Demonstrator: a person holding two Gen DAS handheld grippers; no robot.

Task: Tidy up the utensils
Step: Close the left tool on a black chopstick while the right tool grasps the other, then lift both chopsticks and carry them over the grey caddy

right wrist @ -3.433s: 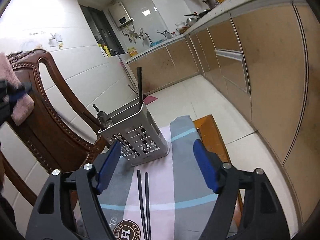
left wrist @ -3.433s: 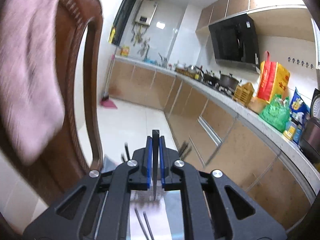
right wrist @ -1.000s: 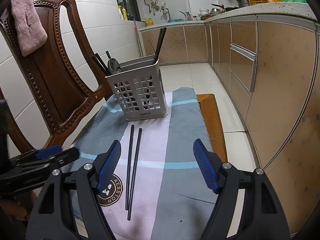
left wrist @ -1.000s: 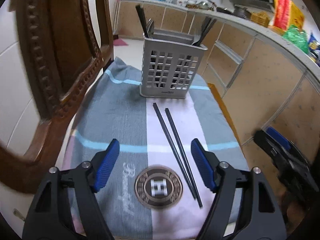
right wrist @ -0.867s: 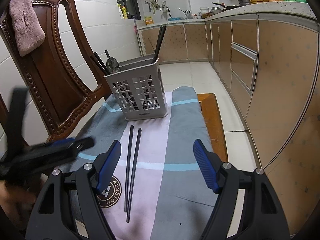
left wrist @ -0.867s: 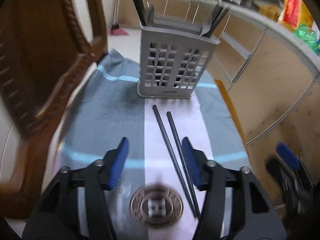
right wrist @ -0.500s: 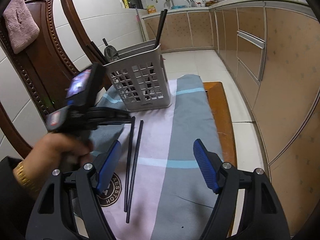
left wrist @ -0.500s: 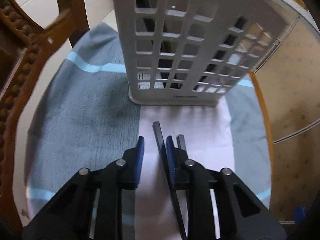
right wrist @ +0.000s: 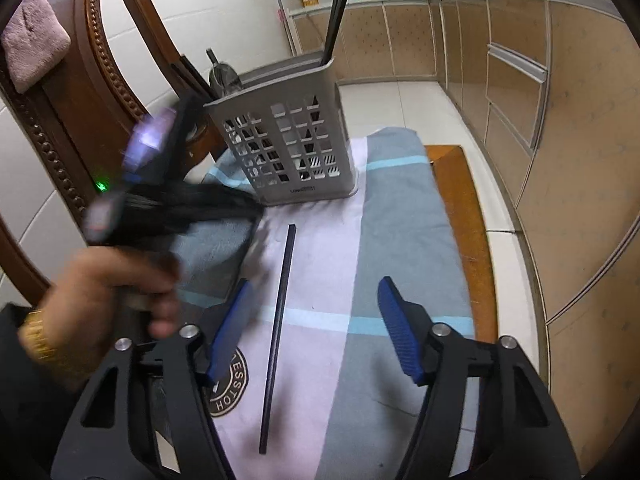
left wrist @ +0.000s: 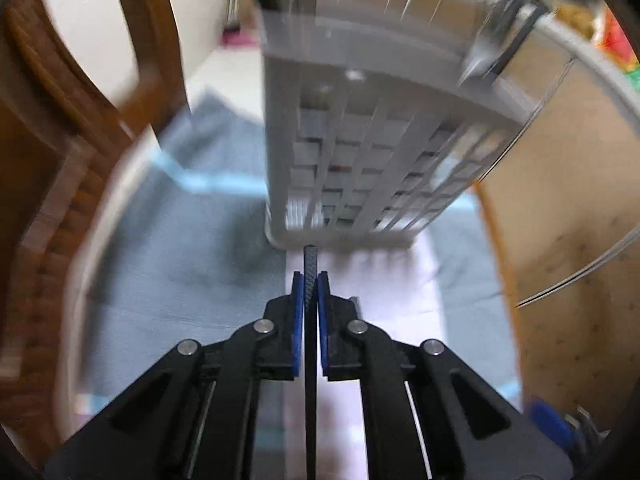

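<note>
Black motion blur hid the left hand-held gripper (left wrist: pixel 310 286) in the right view; its jaws had just closed, pinching one chopstick (left wrist: pixel 310 276) near the caddy (right wrist: pixel 288 148). Right hand-held gripper (right wrist: pixel 316 328) stood spread, narrowing, over the remaining chopstick (right wrist: pixel 280 320).

Ahead of us the basket (right wrist: pixel 286 148) stands upright on the towel (right wrist: pixel 400 240), blocking the far end. The chair back (right wrist: pixel 100 80) walls off the left. One chopstick (right wrist: pixel 280 312) lies on the towel's pink middle strip; to its right the towel is bare. The left gripper (left wrist: pixel 310 292), blurred, crowds the basket's near left corner.
</note>
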